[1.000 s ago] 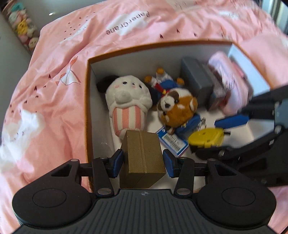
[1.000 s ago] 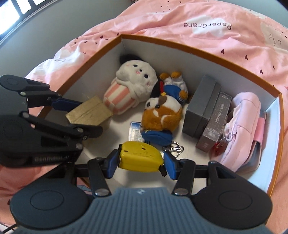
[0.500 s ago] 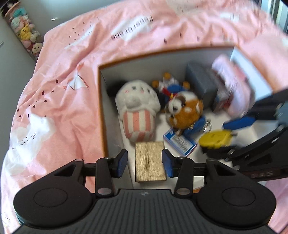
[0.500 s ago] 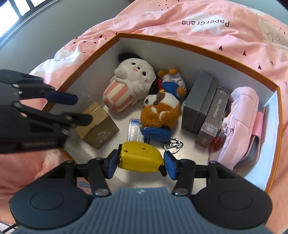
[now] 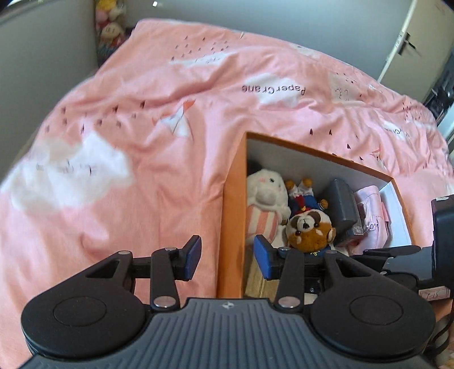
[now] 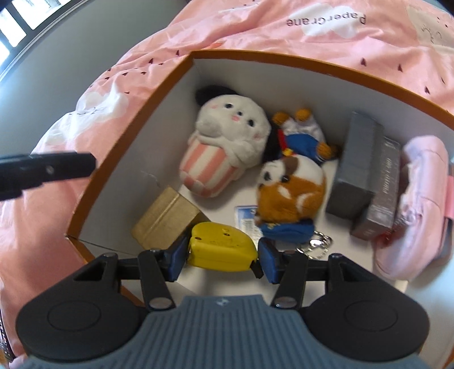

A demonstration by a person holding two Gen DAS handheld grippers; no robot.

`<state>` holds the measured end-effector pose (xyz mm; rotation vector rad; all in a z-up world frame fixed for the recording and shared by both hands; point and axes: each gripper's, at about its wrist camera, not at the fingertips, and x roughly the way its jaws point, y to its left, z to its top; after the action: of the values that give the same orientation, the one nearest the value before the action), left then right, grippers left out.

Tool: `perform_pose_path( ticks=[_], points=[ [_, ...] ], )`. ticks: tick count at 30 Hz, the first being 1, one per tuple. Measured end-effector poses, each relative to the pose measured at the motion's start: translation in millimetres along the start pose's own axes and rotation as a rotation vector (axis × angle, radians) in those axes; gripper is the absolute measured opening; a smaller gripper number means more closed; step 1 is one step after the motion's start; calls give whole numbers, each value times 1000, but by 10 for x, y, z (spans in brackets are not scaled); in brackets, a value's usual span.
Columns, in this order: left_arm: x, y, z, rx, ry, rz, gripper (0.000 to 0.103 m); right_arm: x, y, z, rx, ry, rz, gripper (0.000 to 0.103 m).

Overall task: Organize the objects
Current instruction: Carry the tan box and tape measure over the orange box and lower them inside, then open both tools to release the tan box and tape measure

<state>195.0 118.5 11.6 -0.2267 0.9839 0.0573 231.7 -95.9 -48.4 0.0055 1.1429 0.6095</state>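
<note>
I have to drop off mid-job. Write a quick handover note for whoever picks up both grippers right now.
Left gripper: open, empty, straddling the orange box's left wall.
Right gripper: shut on the yellow tape measure, held over the box's near floor.
Done: gold box lies in the near left corner; white plush, brown plush, grey boxes and pink pouch are inside.
Left: set the tape measure down, likely in the bare spot near the gold box, then release.

Bed with pink duvet printed with white clouds and "PaperCrane" text [image 5: 159,119] fills the scene ahead of the gripper; grey wall [image 5: 42,48] far left, white door with handle [image 5: 408,42] far right, window [image 6: 17,17] upper left.
</note>
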Motion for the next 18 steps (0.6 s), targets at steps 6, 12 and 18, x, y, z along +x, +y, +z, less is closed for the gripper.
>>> perform_pose_path(
  ticks=[6,12,18],
  points=[
    [77,119,-85,-26,23,-23,50,62,111,46,-8,26,47,56],
    [108,145,-88,-41,30,-45,50,117,112,78,-15,40,6,56],
    [160,122,-89,-45,39,-58,50,174,110,115,-42,15,-60,56]
  ],
)
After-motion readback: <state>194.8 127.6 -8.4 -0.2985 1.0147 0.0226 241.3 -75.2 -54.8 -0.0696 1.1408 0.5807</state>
